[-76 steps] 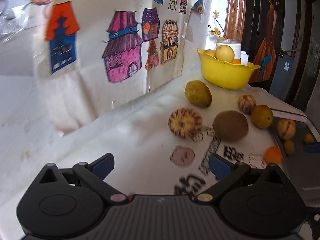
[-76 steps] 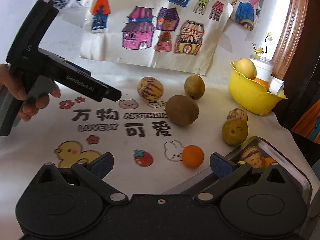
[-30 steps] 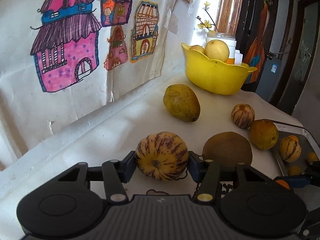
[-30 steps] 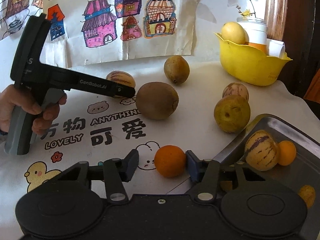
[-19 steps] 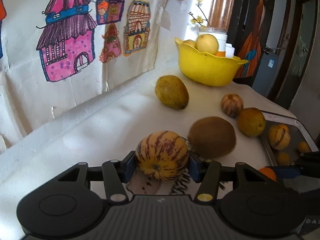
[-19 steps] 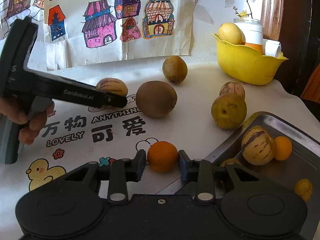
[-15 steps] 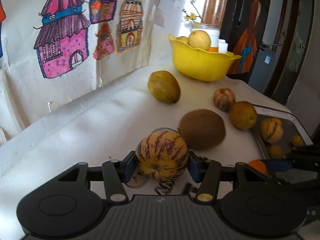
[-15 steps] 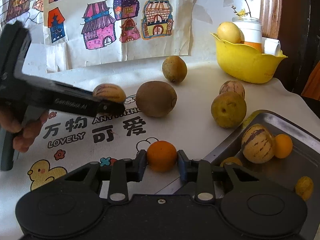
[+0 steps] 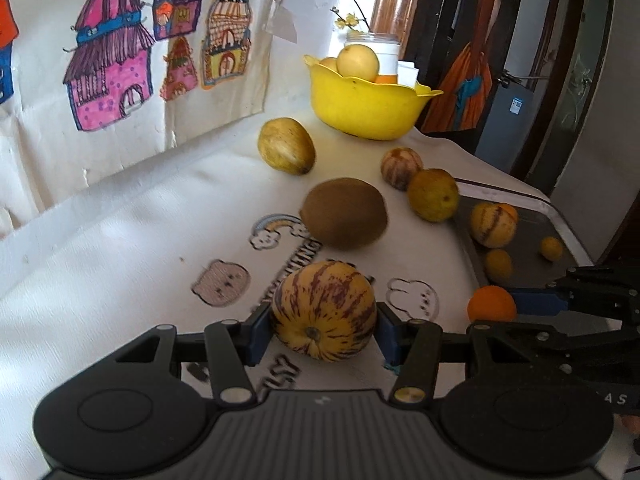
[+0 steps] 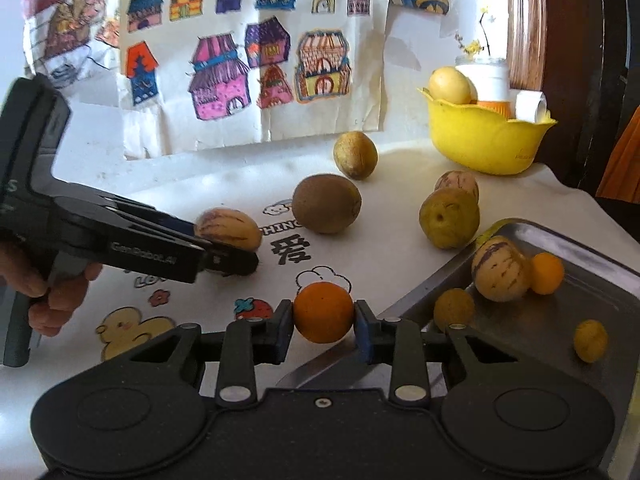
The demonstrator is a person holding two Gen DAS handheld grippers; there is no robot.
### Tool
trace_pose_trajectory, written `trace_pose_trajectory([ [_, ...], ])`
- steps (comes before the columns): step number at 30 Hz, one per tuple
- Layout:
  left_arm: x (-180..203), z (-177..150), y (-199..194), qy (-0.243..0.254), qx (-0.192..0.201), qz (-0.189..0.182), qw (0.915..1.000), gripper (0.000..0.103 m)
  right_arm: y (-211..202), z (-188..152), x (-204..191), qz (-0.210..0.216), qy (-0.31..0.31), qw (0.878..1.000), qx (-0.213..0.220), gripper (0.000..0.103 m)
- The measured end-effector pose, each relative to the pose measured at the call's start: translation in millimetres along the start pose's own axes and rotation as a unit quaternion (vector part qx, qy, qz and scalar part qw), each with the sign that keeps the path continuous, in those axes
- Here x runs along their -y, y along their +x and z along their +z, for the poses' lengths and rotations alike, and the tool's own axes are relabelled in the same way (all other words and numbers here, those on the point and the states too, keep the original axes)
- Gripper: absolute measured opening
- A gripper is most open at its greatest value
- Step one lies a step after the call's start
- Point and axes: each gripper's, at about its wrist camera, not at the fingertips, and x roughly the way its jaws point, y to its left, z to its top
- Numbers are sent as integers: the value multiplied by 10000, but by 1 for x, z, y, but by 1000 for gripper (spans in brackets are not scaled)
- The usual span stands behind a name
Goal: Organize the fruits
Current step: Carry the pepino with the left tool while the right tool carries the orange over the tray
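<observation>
The left gripper (image 9: pixel 324 334) had its fingers clamped on a striped melon (image 9: pixel 324 316), the blue pads pressed to both of its sides, above the white printed cloth (image 9: pixel 120 280) that covered the worktop. The right gripper (image 10: pixel 323 330) gripped a small orange (image 10: pixel 323 312) in the same way, held just beside the near corner of a metal tray (image 10: pixel 600 280). In the right wrist view a hand (image 10: pixel 52 292) was wrapped around the handle of the left gripper. The tray lay at the right of the worktop and held another striped melon (image 10: pixel 500 270), a second small orange (image 10: pixel 546 273) touching it, and two little yellowish fruits (image 10: pixel 454 308) lying apart from each other. On the cloth beyond the grippers sat a brown kiwi-like fruit (image 9: pixel 344 212), a yellow-green fruit (image 9: pixel 286 146) near the wall, a greenish round fruit (image 9: pixel 433 195) at the tray's edge and a small striped fruit (image 9: pixel 401 168) touching it from behind. A yellow bowl (image 9: pixel 366 108) stood further back with pale fruit inside. Coloured drawings of houses (image 10: pixel 256 68) hung on the wall behind.
</observation>
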Motion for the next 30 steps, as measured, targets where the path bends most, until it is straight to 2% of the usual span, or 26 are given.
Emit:
trace_pose_trajectory([
  [9, 27, -3, 1, -111, -129, -283, 9995, 57, -42, -16, 15, -427, -6, 9986, 304, 34],
  [15, 61, 1, 7, -23, -92, -535, 9985, 57, -60, -36, 45, -761, 304, 9960, 345, 34],
  [23, 108, 4, 19, 320, -51, -837, 9960, 57, -59, -53, 91, -1171, 661, 9901, 413, 34],
  [30, 129, 1, 29, 619, -32, -865, 9943, 57, -49, -55, 116, -1179, 776, 9889, 455, 34],
])
